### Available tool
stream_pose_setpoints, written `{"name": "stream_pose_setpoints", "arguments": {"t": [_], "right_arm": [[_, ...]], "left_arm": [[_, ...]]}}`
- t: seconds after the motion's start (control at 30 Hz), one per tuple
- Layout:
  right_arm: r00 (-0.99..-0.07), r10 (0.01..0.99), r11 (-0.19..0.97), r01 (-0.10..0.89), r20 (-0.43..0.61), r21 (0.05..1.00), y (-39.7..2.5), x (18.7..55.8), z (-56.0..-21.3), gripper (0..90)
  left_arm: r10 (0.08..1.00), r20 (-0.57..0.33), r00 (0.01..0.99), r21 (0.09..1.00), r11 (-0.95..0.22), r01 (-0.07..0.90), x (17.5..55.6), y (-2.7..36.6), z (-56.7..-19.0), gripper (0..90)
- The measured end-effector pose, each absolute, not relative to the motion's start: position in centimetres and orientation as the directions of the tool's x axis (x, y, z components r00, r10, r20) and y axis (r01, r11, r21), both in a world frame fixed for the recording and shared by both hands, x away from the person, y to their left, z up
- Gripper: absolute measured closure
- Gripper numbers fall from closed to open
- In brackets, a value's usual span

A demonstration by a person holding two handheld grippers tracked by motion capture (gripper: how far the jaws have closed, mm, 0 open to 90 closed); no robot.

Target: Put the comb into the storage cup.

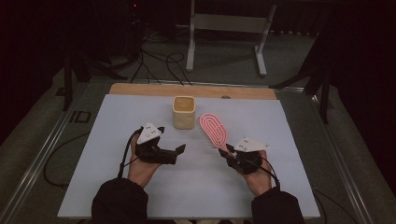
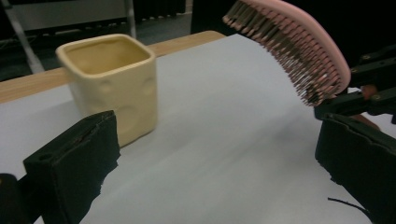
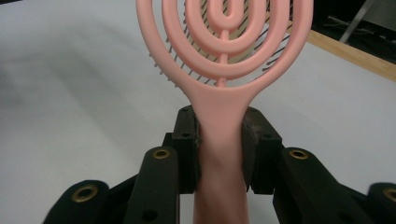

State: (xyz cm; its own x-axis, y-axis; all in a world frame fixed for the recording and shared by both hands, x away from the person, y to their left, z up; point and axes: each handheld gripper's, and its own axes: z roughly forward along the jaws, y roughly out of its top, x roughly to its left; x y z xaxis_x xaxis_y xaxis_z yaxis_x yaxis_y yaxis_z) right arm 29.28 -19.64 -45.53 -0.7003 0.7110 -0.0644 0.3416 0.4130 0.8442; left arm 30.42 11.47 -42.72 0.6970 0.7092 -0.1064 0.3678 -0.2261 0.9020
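A pink vented hairbrush [image 1: 213, 130] is held by its handle in my right gripper [image 1: 229, 153], lifted off the white mat with its head pointing toward the cup. In the right gripper view the jaws clamp the brush handle [image 3: 219, 126] from both sides. A cream square cup [image 1: 183, 112] stands upright at the mat's far middle, empty inside as seen in the left gripper view [image 2: 112, 79]. My left gripper [image 1: 180, 149] rests low to the left of the brush, its jaws wide apart with nothing between them. The brush's bristles [image 2: 289, 51] hang at the upper right in the left gripper view.
The white mat [image 1: 140, 186] covers a wooden table whose far edge [image 1: 140, 88] shows as a bare strip. Beyond it, cables [image 1: 159, 65] and a white metal stand [image 1: 224, 28] sit on the floor. Dark tripod legs [image 1: 322, 88] flank the table.
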Motion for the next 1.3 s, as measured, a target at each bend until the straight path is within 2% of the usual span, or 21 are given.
{"name": "stream_pose_setpoints", "arguments": {"t": [0.9, 1.3], "right_arm": [[-0.707, 0.704, 0.407, 0.33, -0.063, 0.851, -18.7, 29.1, -45.5, 69.8], [-0.719, 0.691, 0.418, 0.316, -0.072, 0.852, -18.2, 29.0, -45.6, 69.8]], "left_arm": [[0.635, -0.124, 0.762, 0.904, -0.244, 0.351, 31.0, 6.5, -42.2, 0.1], [0.627, -0.153, 0.764, 0.891, -0.247, 0.381, 31.9, 4.4, -42.4, 0.1]]}}
